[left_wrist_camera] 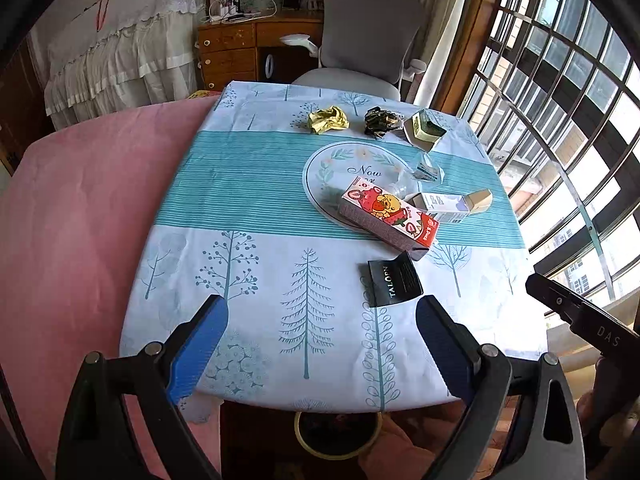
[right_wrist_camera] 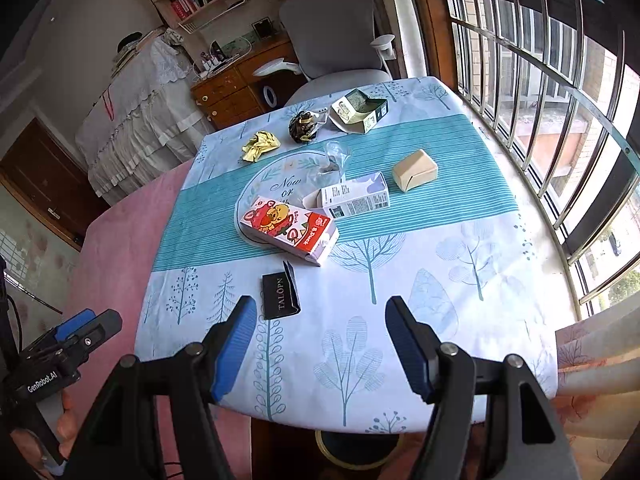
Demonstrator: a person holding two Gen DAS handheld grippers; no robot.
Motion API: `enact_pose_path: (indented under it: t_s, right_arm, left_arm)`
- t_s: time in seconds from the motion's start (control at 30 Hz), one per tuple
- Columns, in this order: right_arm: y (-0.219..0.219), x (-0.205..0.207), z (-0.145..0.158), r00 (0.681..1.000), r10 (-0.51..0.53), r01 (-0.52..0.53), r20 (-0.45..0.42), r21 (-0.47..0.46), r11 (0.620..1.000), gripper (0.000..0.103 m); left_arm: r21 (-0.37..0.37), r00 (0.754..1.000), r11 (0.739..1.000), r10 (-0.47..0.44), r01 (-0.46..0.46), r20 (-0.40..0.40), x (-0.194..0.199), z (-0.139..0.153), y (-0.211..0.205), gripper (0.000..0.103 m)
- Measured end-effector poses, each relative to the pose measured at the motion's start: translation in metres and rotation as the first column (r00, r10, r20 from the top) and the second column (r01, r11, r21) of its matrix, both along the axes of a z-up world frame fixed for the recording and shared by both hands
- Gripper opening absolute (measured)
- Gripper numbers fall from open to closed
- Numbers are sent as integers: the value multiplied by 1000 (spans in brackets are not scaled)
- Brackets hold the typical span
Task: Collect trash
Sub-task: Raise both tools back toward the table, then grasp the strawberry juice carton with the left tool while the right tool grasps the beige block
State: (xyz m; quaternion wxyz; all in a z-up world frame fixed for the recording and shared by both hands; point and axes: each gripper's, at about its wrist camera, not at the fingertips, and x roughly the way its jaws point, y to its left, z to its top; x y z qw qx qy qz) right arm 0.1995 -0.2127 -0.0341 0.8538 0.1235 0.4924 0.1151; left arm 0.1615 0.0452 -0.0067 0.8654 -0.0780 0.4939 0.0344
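Blue-padded left tool (left_wrist_camera: pixel 320 344), right tool (right_wrist_camera: pixel 320 346) wide open, empty.

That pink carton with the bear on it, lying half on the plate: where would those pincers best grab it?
Across its two long sides, near the middle, coming from above. The pink carton lies flat and long, one end on the round plate, so its narrow width suits the open right gripper; the white box crowds its far side.

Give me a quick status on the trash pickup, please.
Left tool and right tool open, empty, above table edge. Black packet nearest, untouched. Strawberry carton overlaps plate. Nothing blocking.
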Motion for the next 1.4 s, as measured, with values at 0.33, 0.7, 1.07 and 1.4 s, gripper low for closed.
enact_pose_path:
  t_s: [0.33, 0.7, 1.07, 1.4]
  right_arm:
    - [-52, 142, -55, 989, 8, -3, -146, 35, 999, 67]
    - [-76, 231, -117, 942, -63, 108, -330, 119, 987, 58]
    - [-71, 247, -129, 938, -14, 53, -346, 103, 993, 41]
    - [-69, 233, -119, 953, 67, -29, -295, 130, 991, 29]
  left_arm:
    - [-14, 968, 985, 169, -174, -185, 134, -65, -49, 94]
    - [-54, 896, 937, 311, -344, -318, 196, -123, -55, 94]
    - [-84, 857, 920, 320, -383, -403, 216, -155, -58, 68]
    - [-144, 878, 914, 306, -379, -368, 208, -145, -51, 55]
